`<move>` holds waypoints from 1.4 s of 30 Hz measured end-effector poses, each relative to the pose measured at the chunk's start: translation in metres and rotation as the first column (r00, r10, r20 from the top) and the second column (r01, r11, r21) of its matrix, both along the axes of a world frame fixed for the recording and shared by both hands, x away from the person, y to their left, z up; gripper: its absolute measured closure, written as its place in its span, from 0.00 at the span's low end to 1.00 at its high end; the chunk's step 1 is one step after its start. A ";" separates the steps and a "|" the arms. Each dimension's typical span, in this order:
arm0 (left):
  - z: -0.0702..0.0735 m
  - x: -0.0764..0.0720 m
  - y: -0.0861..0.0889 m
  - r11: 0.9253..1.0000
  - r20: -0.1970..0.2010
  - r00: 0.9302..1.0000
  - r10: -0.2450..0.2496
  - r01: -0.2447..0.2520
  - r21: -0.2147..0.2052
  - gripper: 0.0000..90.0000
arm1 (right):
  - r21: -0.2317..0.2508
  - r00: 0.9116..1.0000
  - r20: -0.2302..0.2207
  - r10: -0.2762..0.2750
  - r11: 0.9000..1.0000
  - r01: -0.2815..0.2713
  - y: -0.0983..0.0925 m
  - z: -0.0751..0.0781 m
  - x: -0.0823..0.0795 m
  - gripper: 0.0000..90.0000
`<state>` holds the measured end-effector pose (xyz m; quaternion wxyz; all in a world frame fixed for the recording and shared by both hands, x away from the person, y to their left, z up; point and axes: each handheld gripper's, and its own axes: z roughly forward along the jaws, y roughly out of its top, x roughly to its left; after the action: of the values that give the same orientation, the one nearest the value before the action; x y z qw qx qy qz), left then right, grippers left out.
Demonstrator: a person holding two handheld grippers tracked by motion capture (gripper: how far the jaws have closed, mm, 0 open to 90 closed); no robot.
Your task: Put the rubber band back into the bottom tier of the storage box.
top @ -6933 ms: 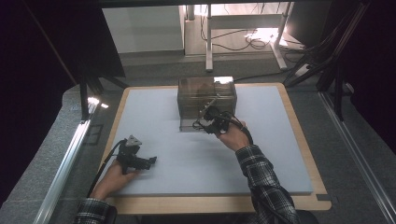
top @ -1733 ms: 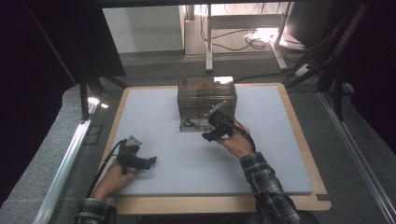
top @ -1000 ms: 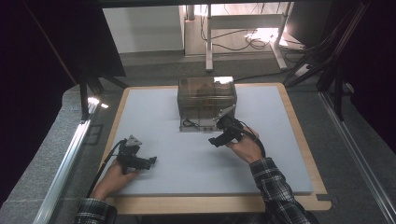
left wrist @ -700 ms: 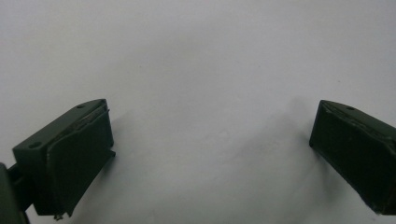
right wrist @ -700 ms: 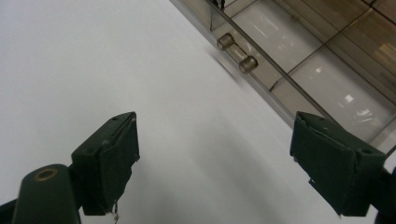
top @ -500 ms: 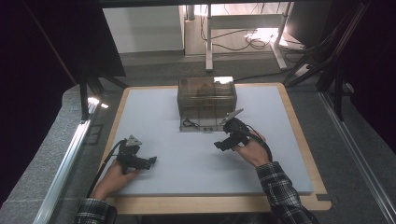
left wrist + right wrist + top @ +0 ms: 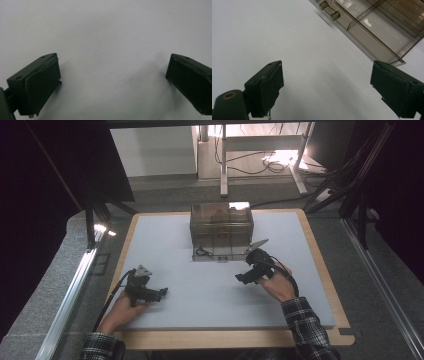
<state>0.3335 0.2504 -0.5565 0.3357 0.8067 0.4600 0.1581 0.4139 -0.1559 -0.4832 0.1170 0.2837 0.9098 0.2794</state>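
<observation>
A smoky clear plastic box [image 7: 221, 226] stands at the back middle of the pale grey mat [image 7: 200, 290]. In the right gripper view its clear wall [image 7: 384, 30] and two small round knobs [image 7: 334, 16] show at the upper right. My right gripper [image 7: 242, 277] hovers just in front of the box's right corner, apart from it. Its jaws have just been opening and stand wide, with bare mat between them [image 7: 325, 87]. My left gripper [image 7: 161, 293] rests at the near left of the mat, far from the box, open over bare mat [image 7: 112, 82].
A small dark loop [image 7: 201, 252] lies at the box's front left. A wooden border [image 7: 320, 255] frames the mat. A metal rail [image 7: 75, 285] runs along the left of the table; desk legs and cables [image 7: 260, 160] stand beyond the far edge.
My right hand has drawn back from the box front, moving right and nearer to the person. The left hand and the box have stayed put.
</observation>
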 end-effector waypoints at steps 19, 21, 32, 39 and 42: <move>0.000 0.000 0.000 1.000 0.000 1.000 0.000 0.000 0.000 0.00 | -0.007 0.999 -0.001 -0.036 0.999 0.036 -0.031 -0.009 -0.014 0.08; 0.000 0.000 0.000 1.000 0.000 1.000 0.000 0.000 0.000 0.00 | -0.004 0.999 -0.007 -0.045 0.999 0.045 -0.035 -0.010 -0.016 0.08; 0.000 0.000 0.000 1.000 0.001 1.000 0.000 0.000 0.000 0.00 | -0.007 0.998 -0.013 -0.059 0.998 0.059 -0.052 -0.020 -0.024 0.05; 0.000 0.000 0.000 1.000 0.000 1.000 0.000 0.000 0.000 0.00 | -0.004 0.997 -0.023 -0.070 0.998 0.070 -0.064 -0.023 -0.029 0.03; 0.000 0.000 0.000 1.000 0.001 1.000 0.001 -0.001 0.000 0.00 | -0.010 0.996 -0.035 -0.076 0.997 0.076 -0.070 -0.026 -0.031 0.02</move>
<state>0.3335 0.2503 -0.5565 0.3358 0.8065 0.4601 0.1585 0.3831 -0.2257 -0.5096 0.1128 0.3224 0.9015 0.2658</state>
